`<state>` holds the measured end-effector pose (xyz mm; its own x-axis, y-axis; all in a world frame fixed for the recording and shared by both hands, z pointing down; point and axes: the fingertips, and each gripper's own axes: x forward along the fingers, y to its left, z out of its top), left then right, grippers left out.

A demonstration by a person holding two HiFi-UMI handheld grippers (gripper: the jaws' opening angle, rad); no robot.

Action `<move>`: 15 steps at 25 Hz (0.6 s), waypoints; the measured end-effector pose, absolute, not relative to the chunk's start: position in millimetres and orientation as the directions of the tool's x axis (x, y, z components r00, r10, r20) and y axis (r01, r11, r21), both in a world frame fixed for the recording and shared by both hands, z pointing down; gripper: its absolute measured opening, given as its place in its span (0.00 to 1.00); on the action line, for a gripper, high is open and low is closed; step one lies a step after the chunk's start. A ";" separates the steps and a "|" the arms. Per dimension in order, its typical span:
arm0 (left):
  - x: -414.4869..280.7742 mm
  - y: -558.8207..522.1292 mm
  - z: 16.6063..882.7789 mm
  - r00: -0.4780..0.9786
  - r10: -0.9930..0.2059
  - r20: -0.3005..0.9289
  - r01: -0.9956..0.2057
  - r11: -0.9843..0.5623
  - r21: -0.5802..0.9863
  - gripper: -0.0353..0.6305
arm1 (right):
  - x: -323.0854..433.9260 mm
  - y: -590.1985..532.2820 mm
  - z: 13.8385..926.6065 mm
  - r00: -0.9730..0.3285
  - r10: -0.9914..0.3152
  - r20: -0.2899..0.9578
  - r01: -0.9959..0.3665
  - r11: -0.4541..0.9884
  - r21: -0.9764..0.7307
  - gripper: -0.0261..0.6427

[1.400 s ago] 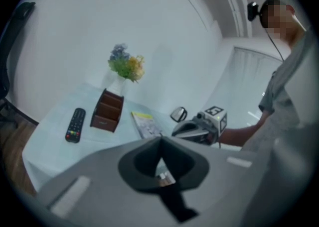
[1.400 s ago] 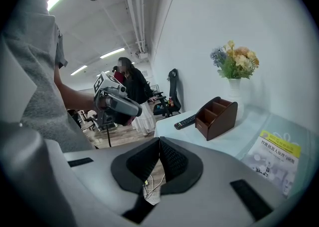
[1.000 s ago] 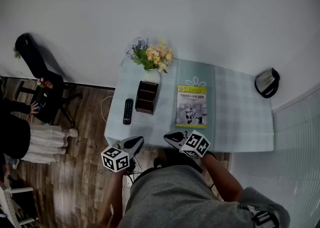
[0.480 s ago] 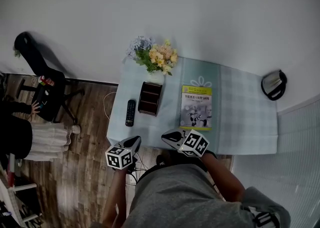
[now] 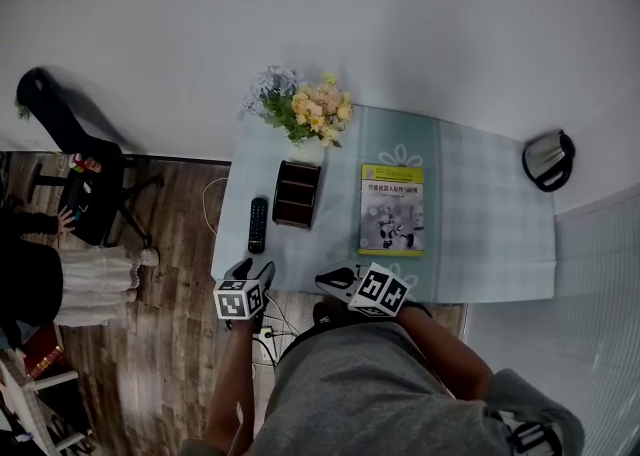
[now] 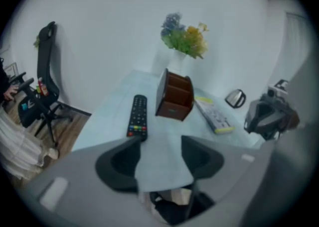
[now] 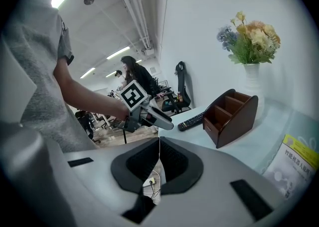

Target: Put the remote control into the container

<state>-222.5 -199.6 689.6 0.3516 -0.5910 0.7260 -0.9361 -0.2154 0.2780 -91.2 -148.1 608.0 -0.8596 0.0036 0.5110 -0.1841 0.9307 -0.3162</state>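
A: What's on the table (image 5: 480, 244)?
B: A wooden container (image 5: 297, 195), with the remote (image 5: 257, 224) lying just left of it, outside.
A: And the grippers?
B: The left gripper (image 6: 159, 147) has its jaws opening on nothing. The right gripper (image 7: 159, 144) has its jaws pressed together, empty.

From the near edge I have bare pale checked tablecloth (image 5: 300, 256) up to the slim black remote control (image 5: 257, 224). The brown wooden compartmented container (image 5: 297, 195) stands just right of it, top open. The white vase of flowers (image 5: 309, 150) crowds close behind the container. The yellow-bordered booklet (image 5: 391, 208) lies flat further right.
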 end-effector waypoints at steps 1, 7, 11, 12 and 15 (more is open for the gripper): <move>-225.5 -204.3 694.0 0.331 -0.589 0.737 -0.944 -0.215 0.252 0.46 | -91.4 -149.2 608.4 -0.858 0.004 0.513 -0.184 0.931 -0.316 0.06; -234.7 -229.6 710.1 0.214 -0.581 0.785 -0.971 -0.215 0.105 0.56 | -89.0 -154.6 609.3 -0.856 0.009 0.516 -0.186 0.927 -0.325 0.06; -235.7 -243.4 719.1 0.188 -0.572 0.798 -0.975 -0.208 0.081 0.56 | -87.3 -157.7 612.0 -0.854 0.013 0.519 -0.187 0.925 -0.331 0.06; -236.9 -246.0 721.9 0.185 -0.572 0.799 -0.977 -0.197 0.085 0.56 | -86.9 -158.5 612.6 -0.854 0.011 0.520 -0.190 0.924 -0.331 0.06; -242.8 -254.1 726.7 0.172 -0.581 0.796 -0.984 -0.138 0.112 0.57 | -84.8 -161.0 614.4 -0.850 0.006 0.527 -0.196 0.925 -0.327 0.07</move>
<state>-242.8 -254.1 726.7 0.1716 -0.5808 0.7957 -0.9842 -0.1378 0.1117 -84.8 -161.0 614.4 -0.8498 0.0058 0.5270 -0.1962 0.9246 -0.3266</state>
